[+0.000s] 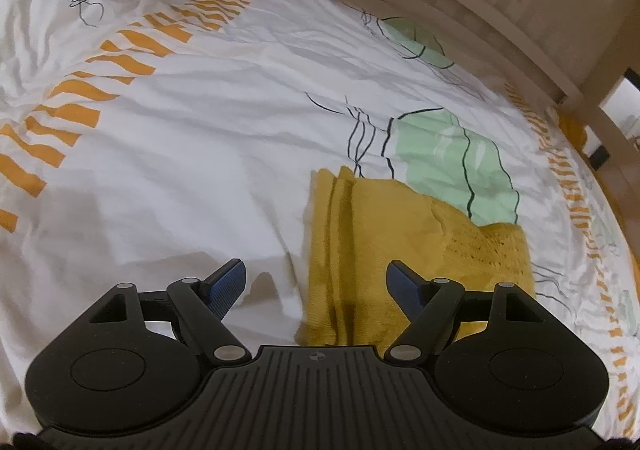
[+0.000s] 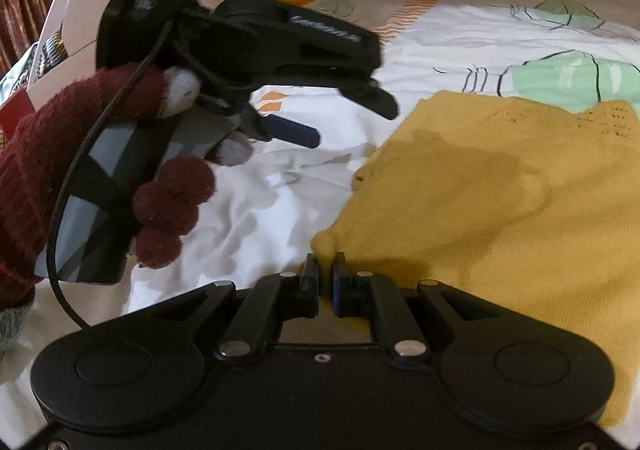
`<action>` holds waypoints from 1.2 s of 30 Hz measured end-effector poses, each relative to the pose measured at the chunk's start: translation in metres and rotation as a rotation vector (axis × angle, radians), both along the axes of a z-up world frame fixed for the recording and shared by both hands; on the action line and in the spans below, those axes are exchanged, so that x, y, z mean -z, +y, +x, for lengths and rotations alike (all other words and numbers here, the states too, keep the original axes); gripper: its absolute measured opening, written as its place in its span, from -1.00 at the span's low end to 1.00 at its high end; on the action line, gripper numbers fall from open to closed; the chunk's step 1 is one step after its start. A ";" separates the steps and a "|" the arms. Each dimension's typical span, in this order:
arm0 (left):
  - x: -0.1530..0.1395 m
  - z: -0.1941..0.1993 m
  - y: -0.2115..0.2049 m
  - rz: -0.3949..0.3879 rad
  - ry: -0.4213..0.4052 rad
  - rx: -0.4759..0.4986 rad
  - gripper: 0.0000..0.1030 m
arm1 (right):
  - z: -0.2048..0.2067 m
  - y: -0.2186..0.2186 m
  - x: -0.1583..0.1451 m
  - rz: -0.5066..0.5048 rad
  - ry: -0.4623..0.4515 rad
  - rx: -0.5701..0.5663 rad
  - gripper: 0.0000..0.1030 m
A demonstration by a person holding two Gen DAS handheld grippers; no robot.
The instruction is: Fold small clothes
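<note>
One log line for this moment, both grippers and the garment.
left gripper: open, above sheet | right gripper: shut on garment corner | garment: flat on sheet

We look down close over the bed (image 1: 200, 130) from each tool; both views share the yellow knit garment (image 2: 500, 210).

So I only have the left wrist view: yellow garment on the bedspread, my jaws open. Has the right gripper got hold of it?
Observer: Yes. The right gripper is shut on a corner of the yellow garment.
Operator: Is the left gripper near that corner?
Observer: No, the left gripper hangs open above bare bedspread, apart from the cloth.
Operator: What holds it?
Observer: A hand in a maroon glove.
</note>
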State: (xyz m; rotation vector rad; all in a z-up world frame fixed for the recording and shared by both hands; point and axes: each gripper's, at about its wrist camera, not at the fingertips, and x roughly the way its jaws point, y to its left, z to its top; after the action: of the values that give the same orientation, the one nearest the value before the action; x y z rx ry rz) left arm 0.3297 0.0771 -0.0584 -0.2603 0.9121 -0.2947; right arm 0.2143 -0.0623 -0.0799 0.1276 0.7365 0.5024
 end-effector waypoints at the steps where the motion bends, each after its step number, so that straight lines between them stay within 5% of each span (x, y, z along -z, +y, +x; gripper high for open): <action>1: 0.000 0.000 -0.001 0.001 -0.001 0.005 0.49 | -0.002 0.002 0.000 -0.010 -0.003 -0.005 -0.67; 6: 0.005 0.000 -0.011 -0.018 -0.001 0.060 0.49 | -0.007 0.002 0.002 -0.014 -0.018 -0.005 -0.53; 11: 0.016 0.003 -0.030 0.003 0.000 0.109 0.49 | -0.010 0.002 -0.001 0.004 -0.017 -0.015 -0.14; 13: 0.025 0.006 -0.031 0.068 0.024 0.061 0.48 | -0.013 0.002 -0.003 -0.005 -0.024 -0.019 -0.05; 19: 0.028 0.006 -0.012 0.029 0.050 -0.010 0.35 | -0.025 -0.015 -0.016 -0.038 -0.057 -0.046 0.32; 26: 0.028 0.005 -0.015 0.064 0.041 0.007 0.35 | -0.013 -0.080 -0.031 -0.076 -0.105 0.098 0.40; 36: 0.028 0.002 -0.011 0.057 0.040 0.002 0.35 | 0.091 -0.119 -0.004 -0.102 -0.069 0.220 0.41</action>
State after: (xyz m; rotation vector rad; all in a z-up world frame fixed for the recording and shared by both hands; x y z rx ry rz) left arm 0.3319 0.0658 -0.0868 -0.2135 0.9590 -0.2656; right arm 0.3053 -0.1814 -0.0755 0.0938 0.6700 0.2576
